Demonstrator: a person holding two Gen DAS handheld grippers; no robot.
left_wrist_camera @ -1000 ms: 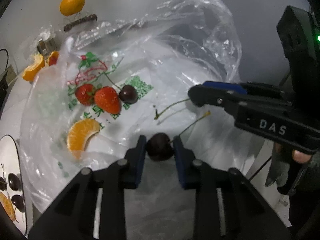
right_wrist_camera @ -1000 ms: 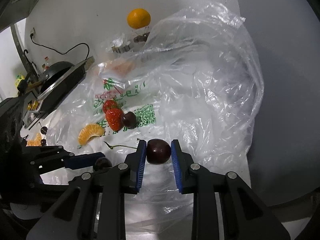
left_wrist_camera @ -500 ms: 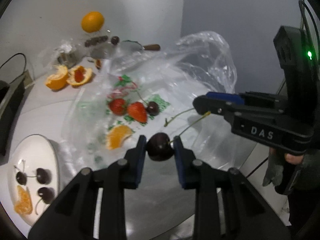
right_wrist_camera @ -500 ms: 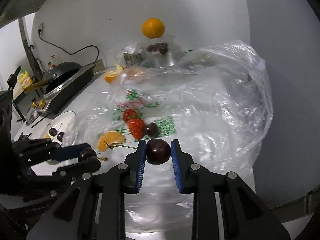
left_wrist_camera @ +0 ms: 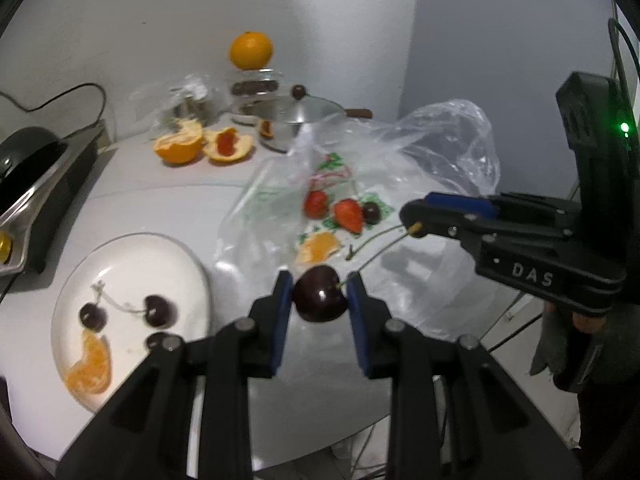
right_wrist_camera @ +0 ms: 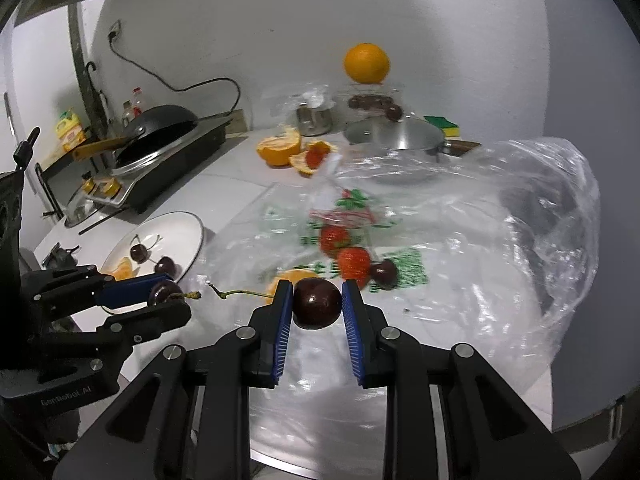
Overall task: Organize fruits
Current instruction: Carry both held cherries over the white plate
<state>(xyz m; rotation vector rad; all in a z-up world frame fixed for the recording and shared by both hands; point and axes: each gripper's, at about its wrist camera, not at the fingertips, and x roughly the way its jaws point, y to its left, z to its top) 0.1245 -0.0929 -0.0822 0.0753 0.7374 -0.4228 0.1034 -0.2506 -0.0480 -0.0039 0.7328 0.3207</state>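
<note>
Off to the left of your left gripper (left_wrist_camera: 320, 298) sits the white plate (left_wrist_camera: 168, 248), with three dark cherries (left_wrist_camera: 159, 311) and an orange segment (left_wrist_camera: 89, 364) on it; beyond the plate, further left, a black cooktop (left_wrist_camera: 44, 184) lies along the wall. Your left gripper is clamped on a dark cherry (left_wrist_camera: 320, 299) — both blue pads (left_wrist_camera: 282, 300) press its sides, and its green stem runs up and to the right toward your other tool. Ahead of those fingers and slightly right, the clear plastic bag (left_wrist_camera: 440, 152) is spread on the table (left_wrist_camera: 160, 208), and on it lie two strawberries (left_wrist_camera: 349, 216), one more cherry beside them, and an orange wedge (left_wrist_camera: 318, 249) nearest to you. Further ahead stand a peeled orange (left_wrist_camera: 178, 146), a steel pot (left_wrist_camera: 296, 120) and a whole orange (left_wrist_camera: 250, 49) perched on a glass jar. To the right, your right gripper (right_wrist_camera: 317, 307) is likewise closed on a second cherry (right_wrist_camera: 317, 307) held between its pads, stem trailing left — in its own view the left gripper (right_wrist_camera: 168, 294) shows at the lower left, near the plate (right_wrist_camera: 188, 232), and the bag (right_wrist_camera: 520, 216) billows ahead and to the right.
</note>
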